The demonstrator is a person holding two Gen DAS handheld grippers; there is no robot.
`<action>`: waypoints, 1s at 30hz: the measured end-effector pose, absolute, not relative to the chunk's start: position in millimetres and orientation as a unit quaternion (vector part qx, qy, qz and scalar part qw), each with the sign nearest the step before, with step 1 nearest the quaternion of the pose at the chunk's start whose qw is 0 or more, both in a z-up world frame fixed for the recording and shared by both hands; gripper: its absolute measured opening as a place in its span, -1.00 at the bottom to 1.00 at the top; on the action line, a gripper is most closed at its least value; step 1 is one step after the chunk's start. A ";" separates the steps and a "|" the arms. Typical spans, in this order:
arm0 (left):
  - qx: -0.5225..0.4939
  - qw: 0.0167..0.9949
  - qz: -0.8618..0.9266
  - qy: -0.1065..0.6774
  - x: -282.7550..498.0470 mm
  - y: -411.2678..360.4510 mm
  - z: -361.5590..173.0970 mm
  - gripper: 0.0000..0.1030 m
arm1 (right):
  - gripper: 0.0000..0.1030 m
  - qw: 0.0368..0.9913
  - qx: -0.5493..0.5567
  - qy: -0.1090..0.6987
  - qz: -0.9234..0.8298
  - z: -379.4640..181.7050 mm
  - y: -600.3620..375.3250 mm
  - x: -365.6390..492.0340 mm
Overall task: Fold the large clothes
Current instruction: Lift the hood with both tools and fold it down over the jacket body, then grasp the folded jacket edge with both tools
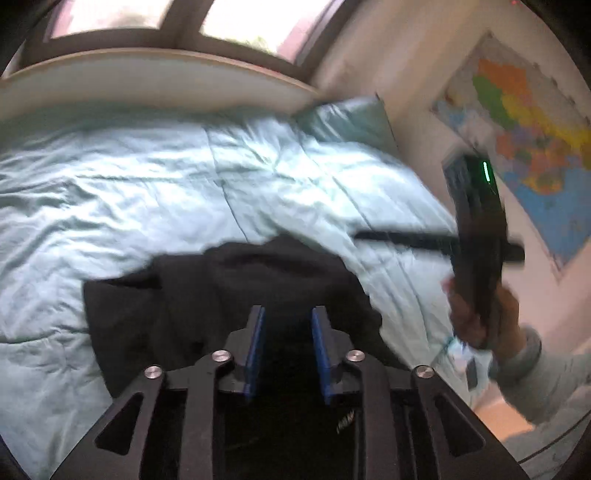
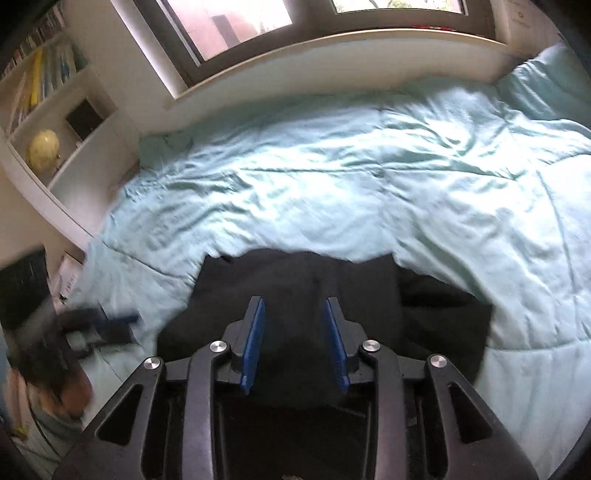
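1. On the bed, spread over a pale mint quilt point(image 1: 184, 177), lies the black garment point(image 1: 221, 295), bunched in a dark heap at the near edge, right under both cameras.
2. Left gripper point(image 1: 288, 347) first: blue pads point(image 1: 256, 347) standing a little apart, a clear gap between them, nothing pinched. Black cloth shows through the gap below, but the pads are not pressing on it.
3. Over to the right gripper point(image 2: 295, 339): its blue pads point(image 2: 254, 343) are parted somewhat wider, and again nothing is caught between them. The garment sits beneath, folded layers visible, one flap reaching off toward the right side of that view.
4. From the left wrist view, the right hand point(image 1: 480, 314) shows blurred at the right edge, wrapped round its tool's dark handle, a green light glowing on the body, a grey sleeve point(image 1: 535, 369) behind it.
5. From the right wrist view, the other tool appears as a smeared dark shape at the left edge, a hint of blue on it; too blurred to read more.
6. Around the bed: a pillow point(image 1: 347, 118) in the far corner, a window point(image 2: 240, 26) above the pale headboard ledge, a coloured map point(image 1: 524, 147) on the wall, and shelves point(image 2: 70, 122) holding a yellow globe point(image 2: 43, 149) and books.
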State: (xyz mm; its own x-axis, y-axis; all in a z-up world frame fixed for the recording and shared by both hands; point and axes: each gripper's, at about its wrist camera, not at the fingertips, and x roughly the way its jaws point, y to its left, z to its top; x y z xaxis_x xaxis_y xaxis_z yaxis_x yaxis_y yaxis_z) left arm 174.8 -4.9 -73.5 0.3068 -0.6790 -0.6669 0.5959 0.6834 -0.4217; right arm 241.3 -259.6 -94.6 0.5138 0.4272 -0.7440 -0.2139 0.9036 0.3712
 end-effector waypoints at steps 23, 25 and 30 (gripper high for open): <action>-0.143 0.758 -0.282 0.570 195.9 5.3 -224.3 -0.45 | 0.17 0.767 0.090 0.594 0.225 -253.3 -205.2 170.6; -0.127 0.770 -0.291 0.554 188.8 8.4 -203.5 -0.45 | 0.19 0.779 0.090 0.578 0.227 -232.3 -214.4 163.6; -0.121 0.774 -0.341 0.519 161.6 5.7 -169.1 -0.08 | 0.35 0.786 0.130 0.568 0.206 -222.8 -229.0 167.6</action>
